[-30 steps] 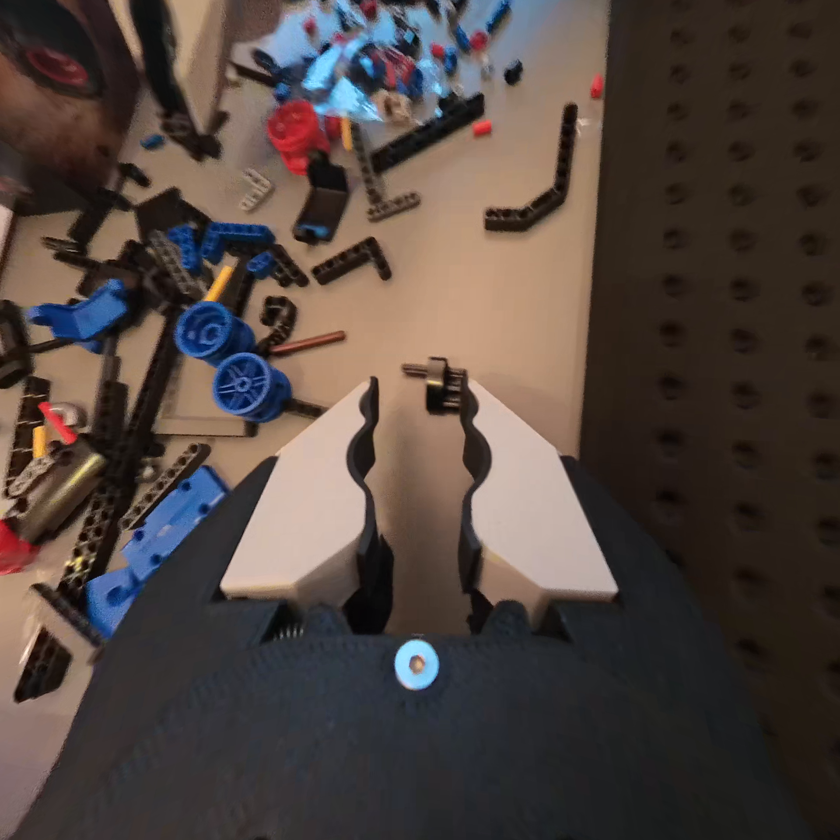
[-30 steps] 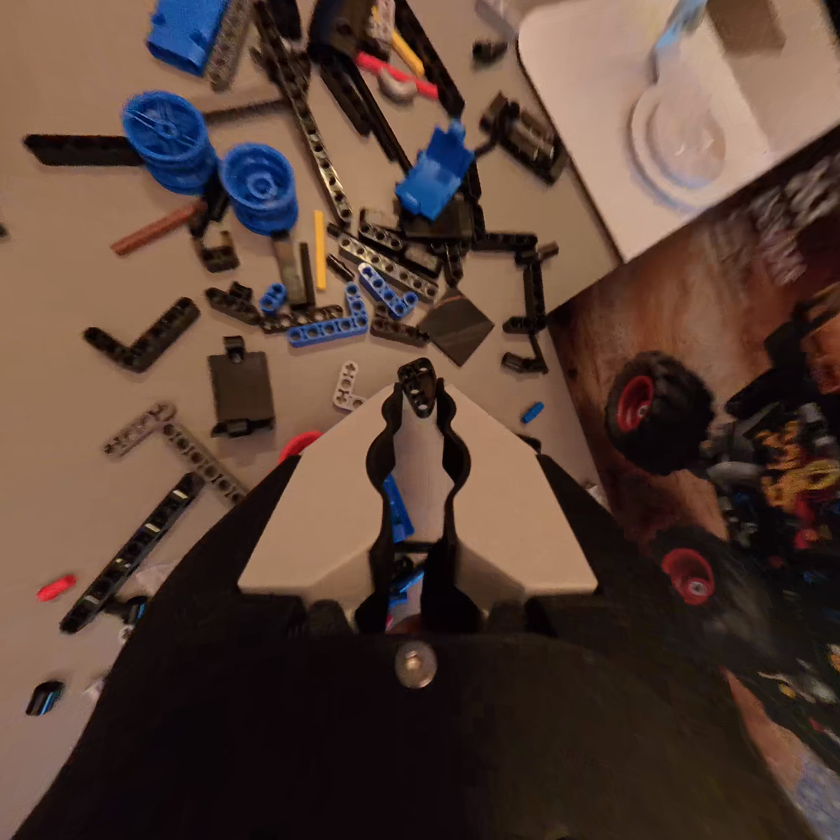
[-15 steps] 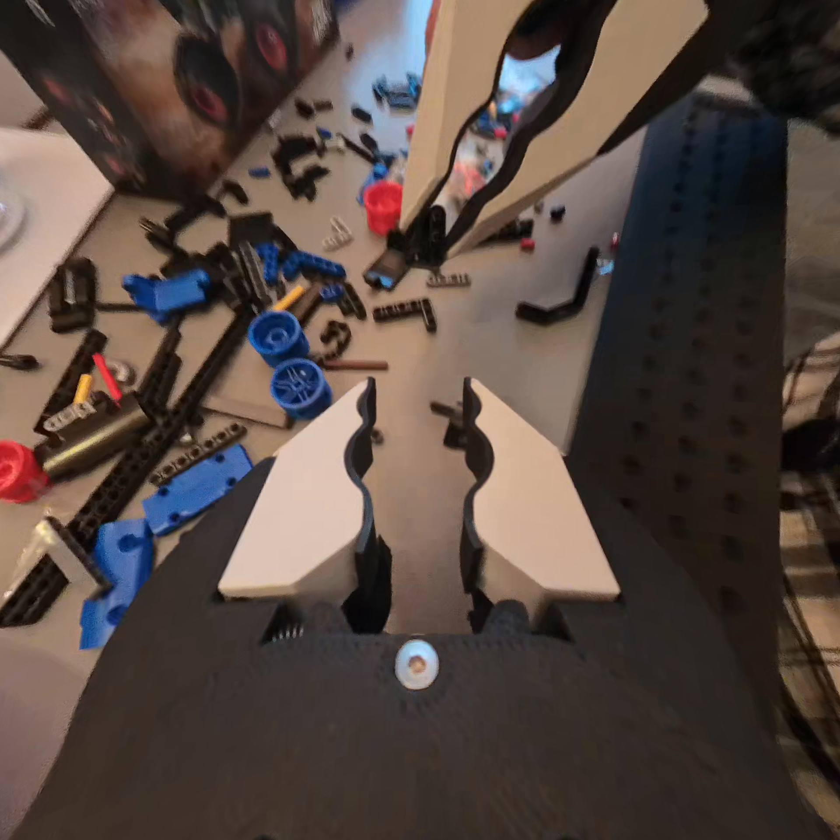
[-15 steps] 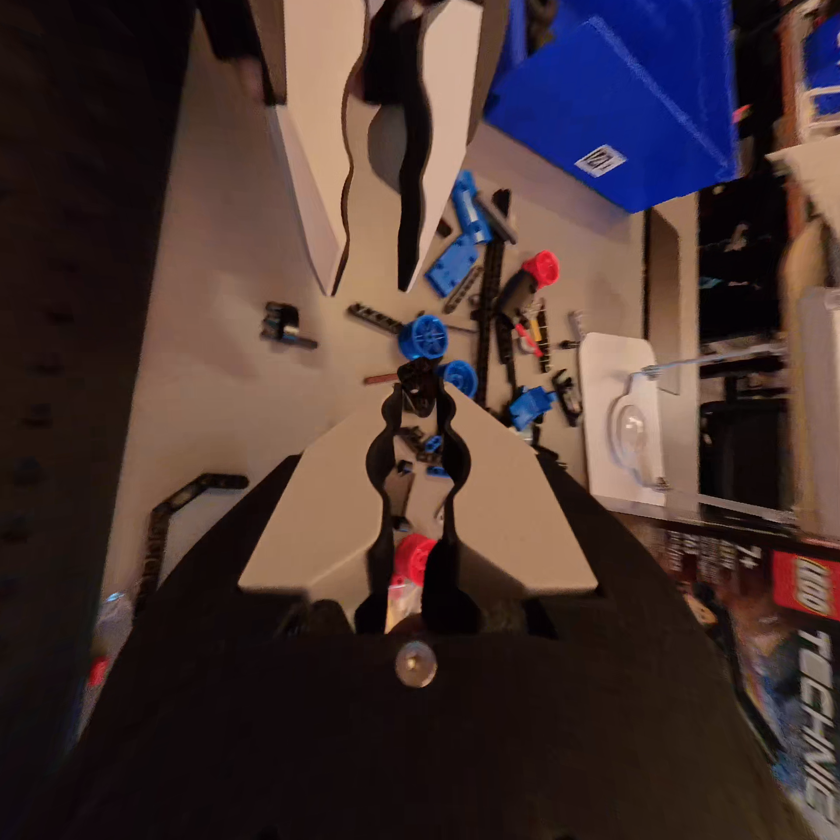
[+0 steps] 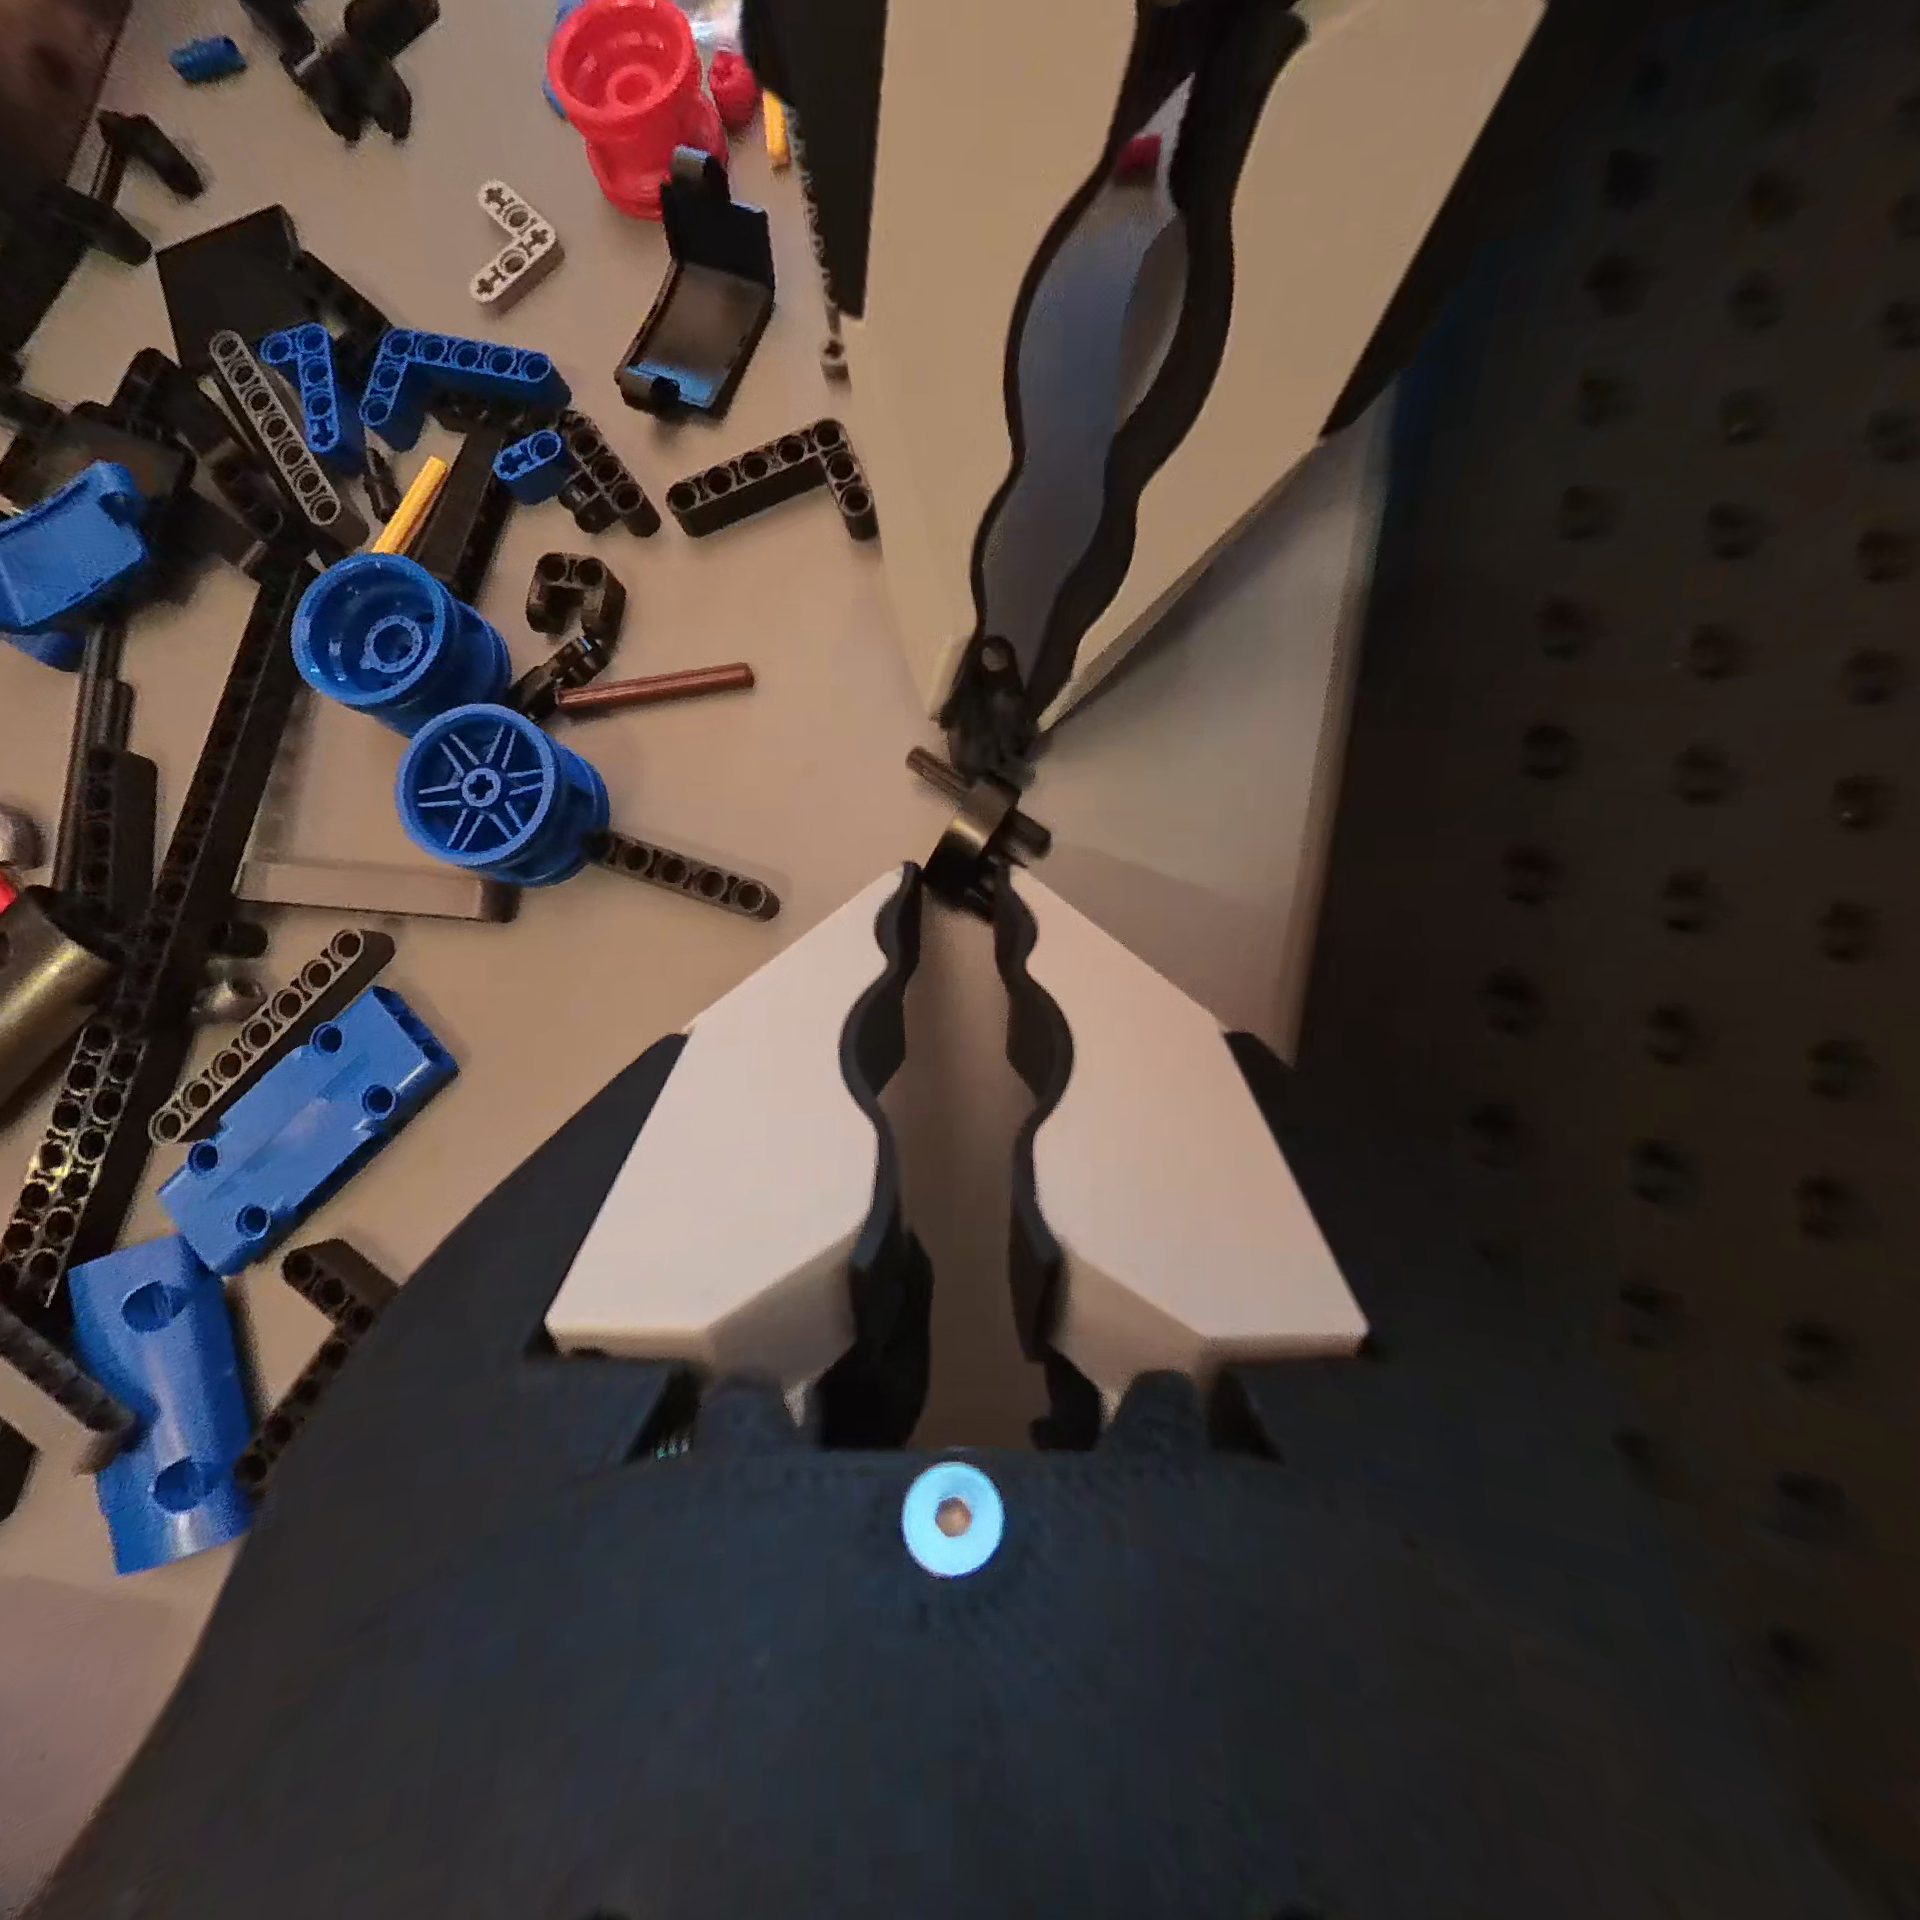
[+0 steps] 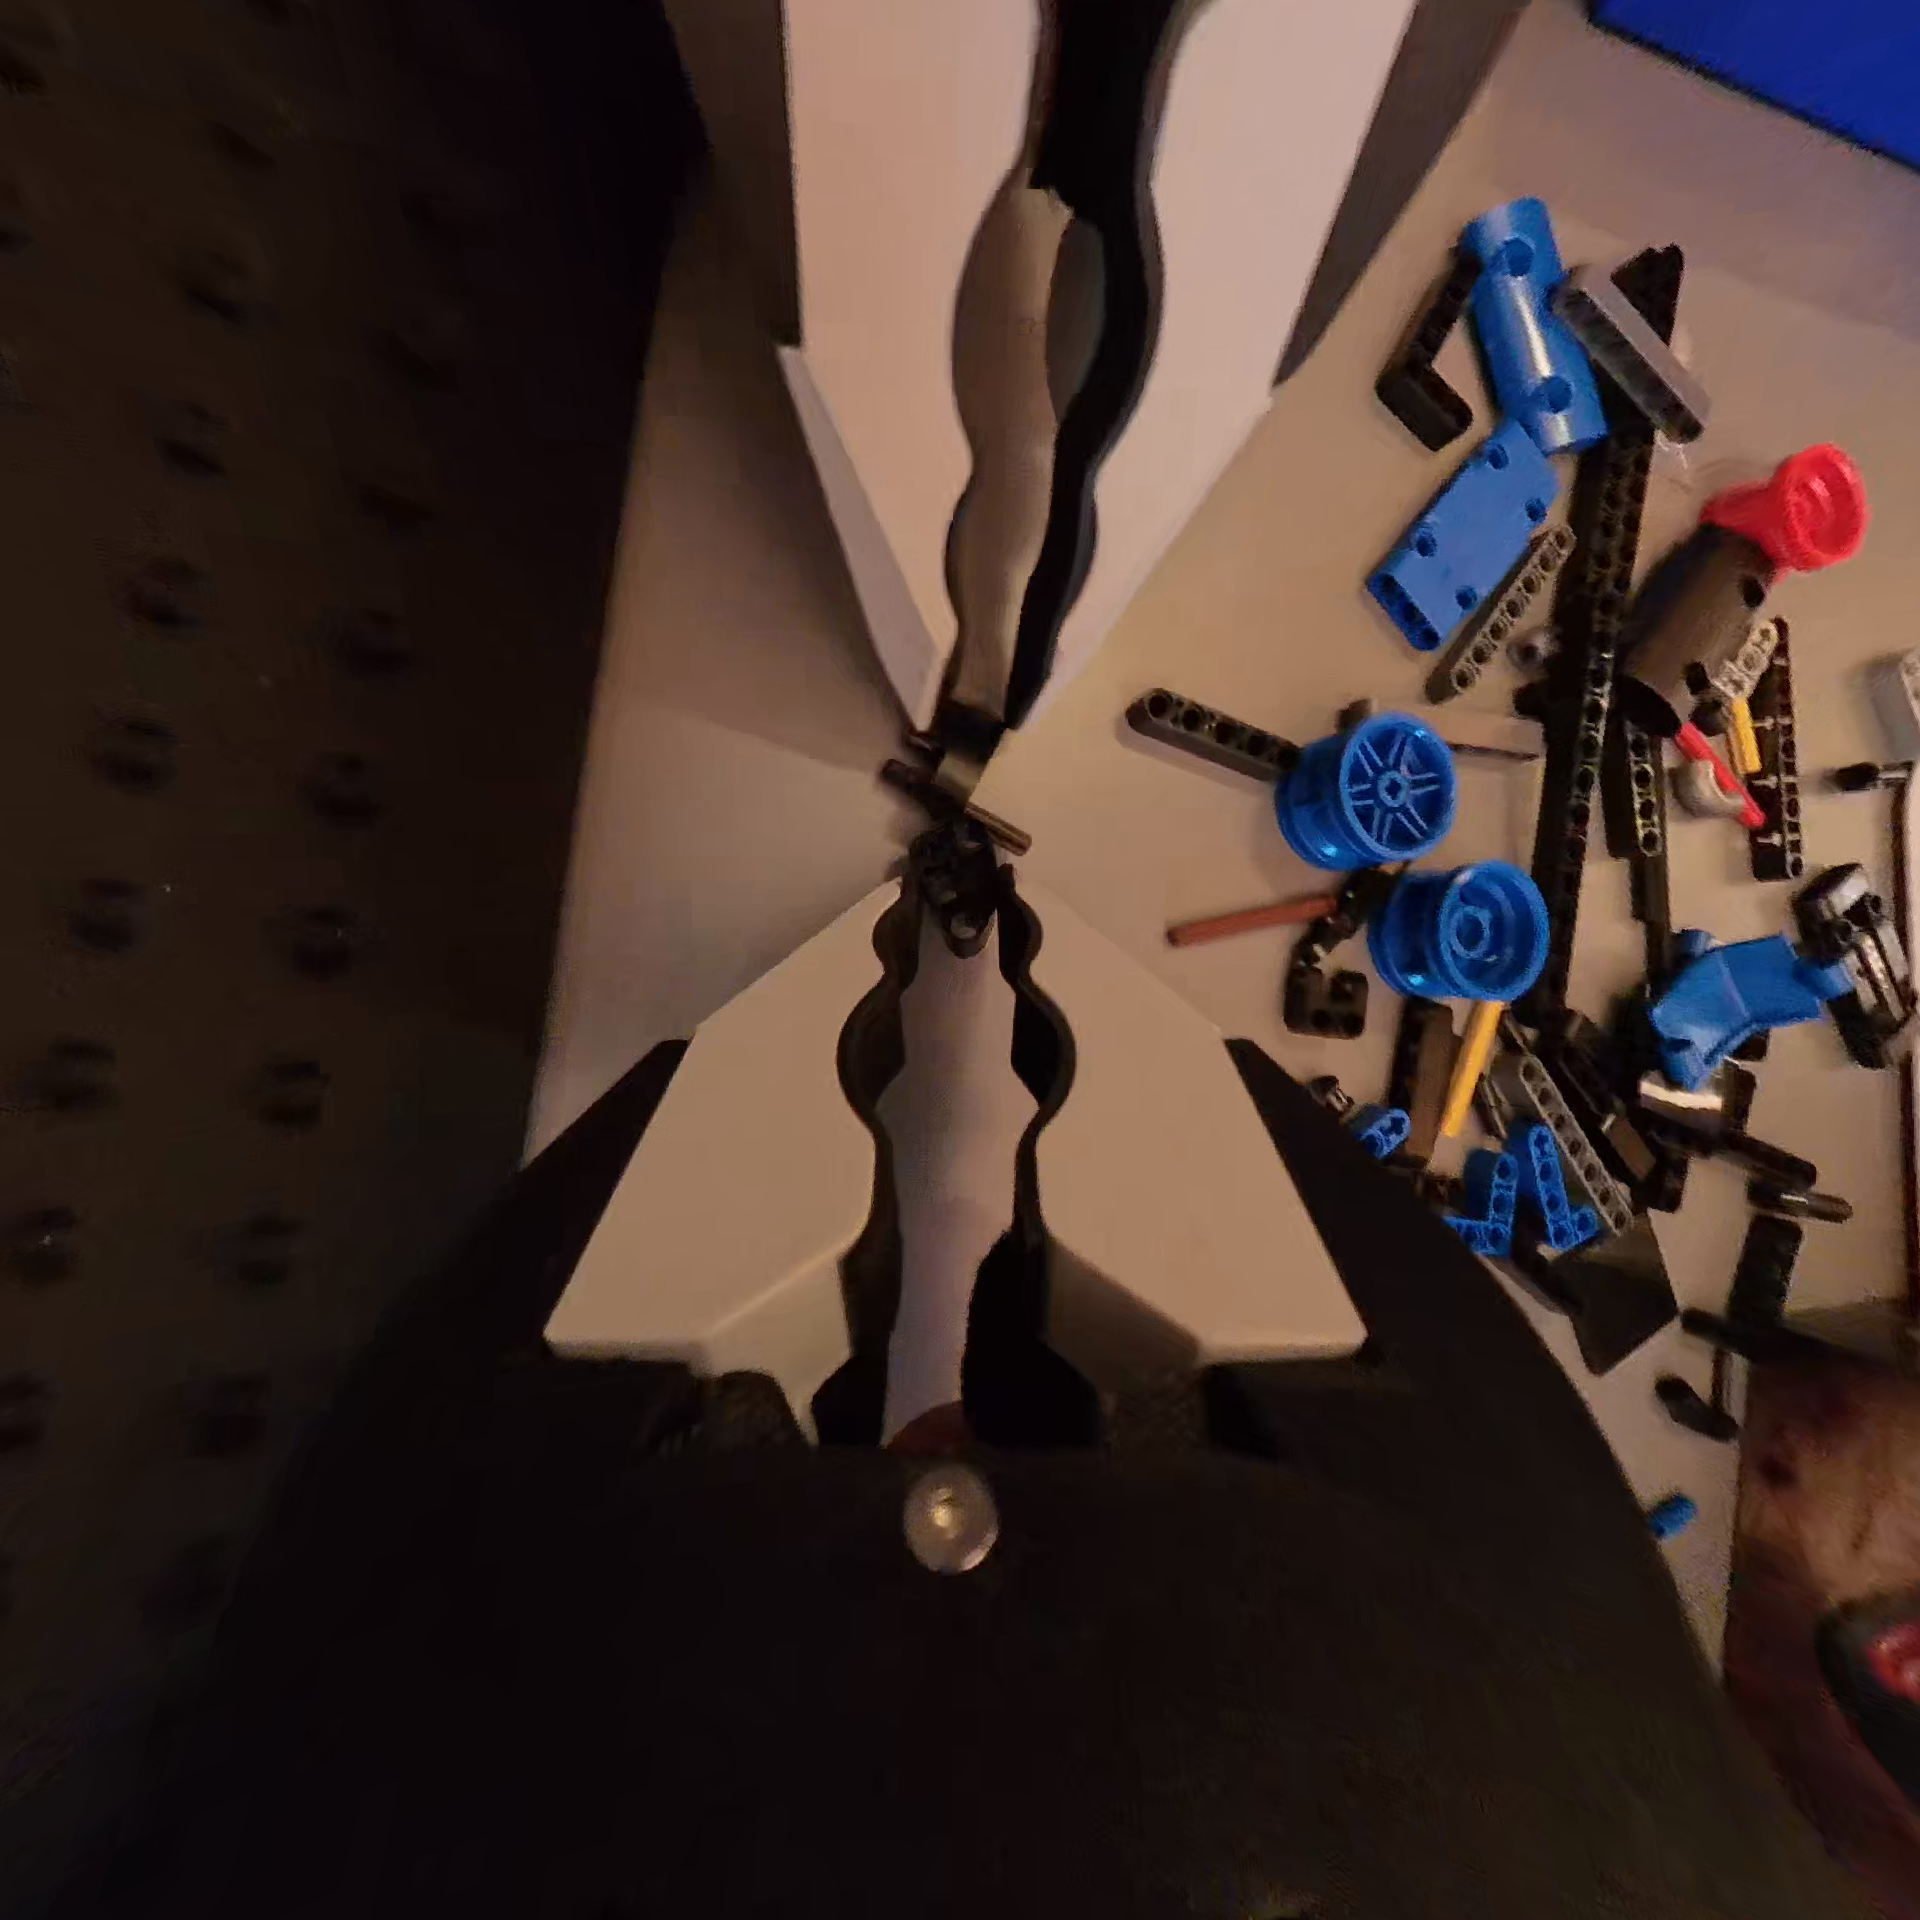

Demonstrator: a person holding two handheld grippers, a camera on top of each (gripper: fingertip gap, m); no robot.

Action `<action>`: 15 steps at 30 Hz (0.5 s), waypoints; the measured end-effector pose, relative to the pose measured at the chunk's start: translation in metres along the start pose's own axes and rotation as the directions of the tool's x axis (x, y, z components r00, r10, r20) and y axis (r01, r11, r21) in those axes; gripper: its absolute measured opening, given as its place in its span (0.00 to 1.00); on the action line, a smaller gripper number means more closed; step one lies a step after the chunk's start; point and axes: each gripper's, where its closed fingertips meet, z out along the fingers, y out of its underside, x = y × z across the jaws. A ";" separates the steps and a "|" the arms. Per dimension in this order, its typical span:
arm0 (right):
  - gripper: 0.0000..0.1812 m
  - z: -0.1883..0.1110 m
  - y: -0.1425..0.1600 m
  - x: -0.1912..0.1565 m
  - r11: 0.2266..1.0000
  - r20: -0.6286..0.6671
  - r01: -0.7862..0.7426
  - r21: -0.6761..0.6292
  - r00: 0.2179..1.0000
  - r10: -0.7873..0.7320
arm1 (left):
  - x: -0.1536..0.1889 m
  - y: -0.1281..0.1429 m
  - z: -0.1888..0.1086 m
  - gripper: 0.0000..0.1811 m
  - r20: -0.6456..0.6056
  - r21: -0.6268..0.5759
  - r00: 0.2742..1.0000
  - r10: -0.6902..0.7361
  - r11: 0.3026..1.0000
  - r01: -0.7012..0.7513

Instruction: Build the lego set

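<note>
Left wrist view: left tongs (image 5: 961, 883) now clamp black connector (image 5: 977, 836), meeting right tongs' (image 5: 1003, 691) black piece (image 5: 987, 696).

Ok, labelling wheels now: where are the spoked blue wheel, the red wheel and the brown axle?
spoked blue wheel (image 5: 480, 797), left wrist view, hub.
red wheel (image 5: 623, 88), left wrist view, open face.
brown axle (image 5: 655, 691), left wrist view, mid-shaft.

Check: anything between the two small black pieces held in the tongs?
Nothing visible. The left tongs grip a black connector, the right tongs a black liftarm piece; the two parts meet tip to tip above bare table.
</note>
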 end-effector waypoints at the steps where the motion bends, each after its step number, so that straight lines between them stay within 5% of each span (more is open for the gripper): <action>1: 0.07 0.001 -0.001 0.000 1.000 0.001 0.007 0.001 1.000 -0.007 | -0.002 0.001 -0.001 0.06 0.002 -0.006 1.000 0.010 1.000 -0.010; 9: 0.07 0.005 -0.019 -0.016 0.998 0.061 0.010 0.063 0.998 -0.014 | -0.009 0.007 -0.005 0.05 -0.049 -0.003 0.994 0.101 0.995 -0.102; 15: 0.07 -0.009 -0.017 -0.005 0.991 0.040 -0.019 0.129 0.999 0.014 | -0.005 -0.001 -0.017 0.17 -0.060 0.058 0.998 -0.036 0.998 0.040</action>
